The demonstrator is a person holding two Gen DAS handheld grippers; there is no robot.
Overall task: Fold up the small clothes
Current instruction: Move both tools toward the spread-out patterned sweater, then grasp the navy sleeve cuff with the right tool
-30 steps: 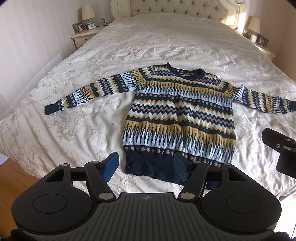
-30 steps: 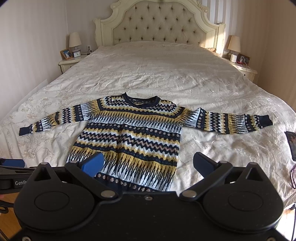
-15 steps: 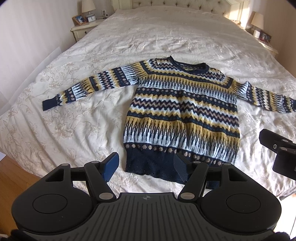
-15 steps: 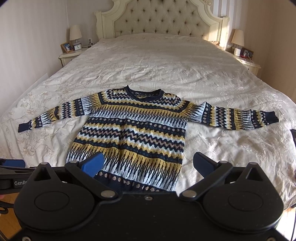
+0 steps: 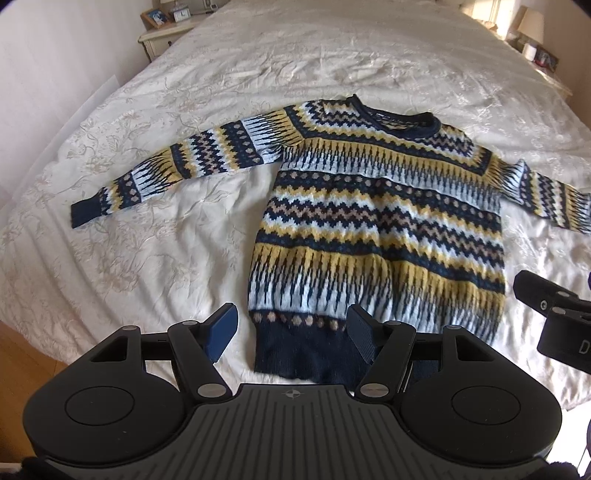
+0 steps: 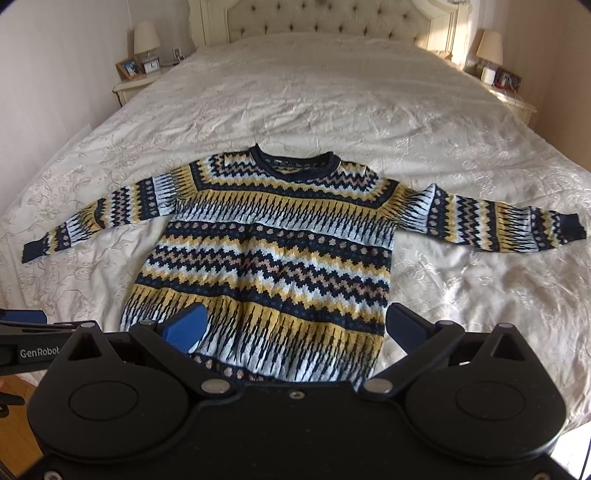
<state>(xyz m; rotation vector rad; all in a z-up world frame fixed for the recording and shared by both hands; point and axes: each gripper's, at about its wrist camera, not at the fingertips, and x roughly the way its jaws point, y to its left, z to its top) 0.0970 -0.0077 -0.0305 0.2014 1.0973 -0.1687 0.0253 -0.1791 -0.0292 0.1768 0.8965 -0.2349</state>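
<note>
A patterned knit sweater in navy, yellow and white lies flat on the bed, front up, both sleeves spread out; it also shows in the right wrist view. My left gripper is open and empty above the navy hem's left corner. My right gripper is open and empty above the sweater's lower right part. The right gripper's body shows at the right edge of the left wrist view.
The cream bedspread covers a wide bed with a tufted headboard. Nightstands with lamps stand at the left and right. Wooden floor shows at the bed's near left corner.
Both grippers have moved forward and closer to the sweater, which now looks larger in both views. Both stay open. The sweater has not moved.
</note>
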